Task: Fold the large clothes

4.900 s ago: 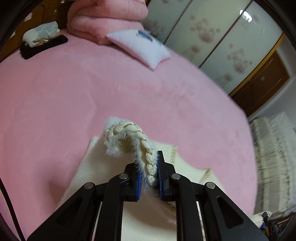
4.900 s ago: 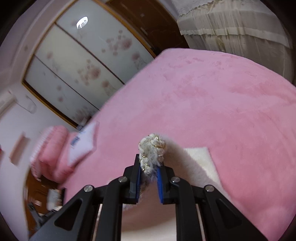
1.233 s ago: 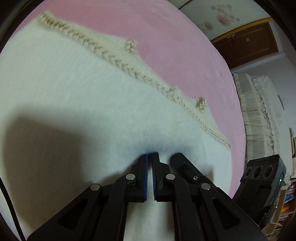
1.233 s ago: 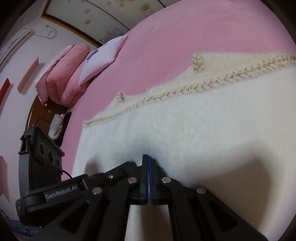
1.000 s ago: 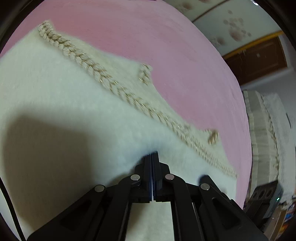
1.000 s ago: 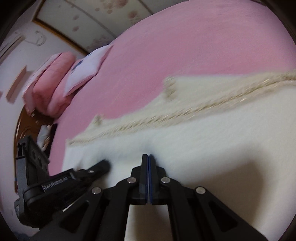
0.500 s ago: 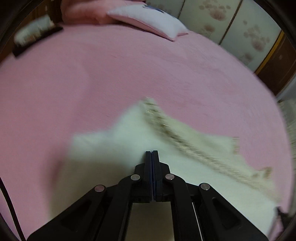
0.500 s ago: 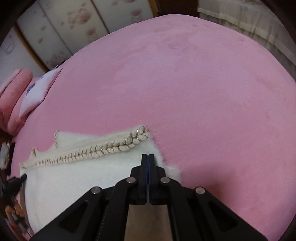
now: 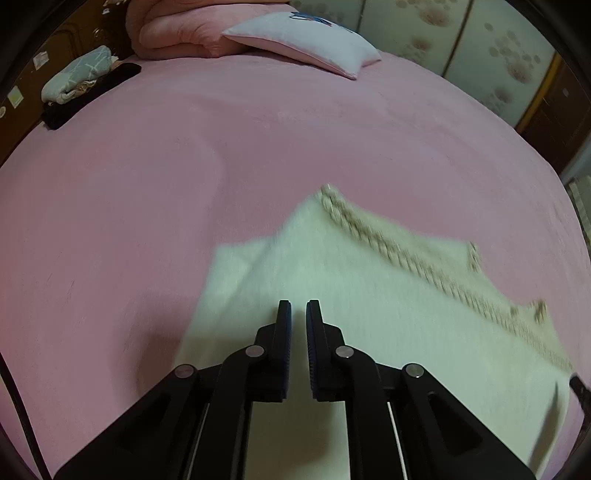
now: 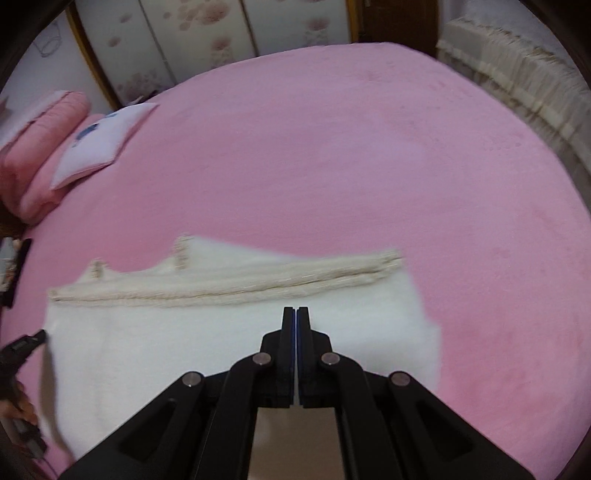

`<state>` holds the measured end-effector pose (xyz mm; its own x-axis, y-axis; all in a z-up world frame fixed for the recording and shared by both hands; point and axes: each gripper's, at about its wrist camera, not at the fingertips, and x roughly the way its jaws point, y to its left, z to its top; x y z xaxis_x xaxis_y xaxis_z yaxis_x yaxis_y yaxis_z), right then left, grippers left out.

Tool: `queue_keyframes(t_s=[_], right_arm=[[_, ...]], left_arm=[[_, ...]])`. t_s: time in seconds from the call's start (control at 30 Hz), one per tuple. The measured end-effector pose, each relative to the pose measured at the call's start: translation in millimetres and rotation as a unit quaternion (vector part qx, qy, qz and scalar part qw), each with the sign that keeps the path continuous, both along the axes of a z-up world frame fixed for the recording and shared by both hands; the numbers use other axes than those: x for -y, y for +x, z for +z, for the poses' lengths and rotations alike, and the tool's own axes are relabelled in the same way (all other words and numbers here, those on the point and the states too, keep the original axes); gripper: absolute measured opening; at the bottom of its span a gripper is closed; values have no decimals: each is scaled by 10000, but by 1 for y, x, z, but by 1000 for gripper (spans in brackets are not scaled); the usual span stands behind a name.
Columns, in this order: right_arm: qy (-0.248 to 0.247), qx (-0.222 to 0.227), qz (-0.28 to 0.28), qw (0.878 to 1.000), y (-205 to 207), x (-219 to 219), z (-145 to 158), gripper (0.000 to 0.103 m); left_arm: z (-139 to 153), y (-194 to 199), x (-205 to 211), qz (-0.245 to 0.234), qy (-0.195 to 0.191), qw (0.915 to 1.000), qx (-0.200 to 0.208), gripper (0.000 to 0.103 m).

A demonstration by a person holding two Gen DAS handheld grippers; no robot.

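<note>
A fluffy white garment [image 9: 362, 317] with a braided cream and gold trim [image 9: 402, 254] lies folded flat on the pink bed [image 9: 184, 155]. It also shows in the right wrist view [image 10: 184, 343], with the trim [image 10: 240, 284] running along its far edge. My left gripper [image 9: 298, 308] hovers over the garment's left part, jaws slightly apart and empty. My right gripper [image 10: 296, 314] hovers over the garment's right part, jaws pressed together and empty. The left gripper's tip shows at the left edge of the right wrist view [image 10: 22, 345].
A white pillow [image 9: 306, 37] and folded pink bedding [image 9: 173, 29] lie at the head of the bed. Folded clothes on a dark item [image 9: 77, 81] sit at the far left. Floral wardrobe doors [image 10: 221, 40] and a cream fringed curtain [image 10: 517, 81] stand beyond the bed.
Both grippers have lifted away from the garment and pulled back, so more of the bed shows. The left gripper's jaws have opened a little. The garment stays flat.
</note>
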<state>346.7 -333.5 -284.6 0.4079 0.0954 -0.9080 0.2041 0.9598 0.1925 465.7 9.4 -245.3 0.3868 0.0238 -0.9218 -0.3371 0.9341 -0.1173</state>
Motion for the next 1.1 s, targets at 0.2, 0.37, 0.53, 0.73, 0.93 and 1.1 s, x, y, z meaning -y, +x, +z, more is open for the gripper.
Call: queue_keyframes(t_s=[0.2, 0.37, 0.53, 0.73, 0.93, 1.1], right_arm=[[1263, -408, 533, 9897, -1, -73, -5, 0], [1248, -1035, 916, 9825, -18, -132, -21, 0], [1071, -1346, 1056, 9794, -37, -152, -26, 0], [1358, -1845, 1047, 9678, -56, -153, -42, 0], [849, -1998, 1274, 9678, -49, -173, -46, 0], [953, -2022, 1307, 9659, -48, -169, -47, 0]], left_arm=[[6, -67, 5, 92, -505, 9982, -293, 9], [5, -127, -2, 552, -928, 9933, -423, 21], [-2, -177, -25, 1098, -1497, 9811, -546, 34], [-6, -229, -45, 1578, -1860, 9670, -733, 60], [-29, -246, -62, 1933, -2253, 9501, -960, 74], [-51, -241, -73, 1968, -2448, 9433, -1078, 80]])
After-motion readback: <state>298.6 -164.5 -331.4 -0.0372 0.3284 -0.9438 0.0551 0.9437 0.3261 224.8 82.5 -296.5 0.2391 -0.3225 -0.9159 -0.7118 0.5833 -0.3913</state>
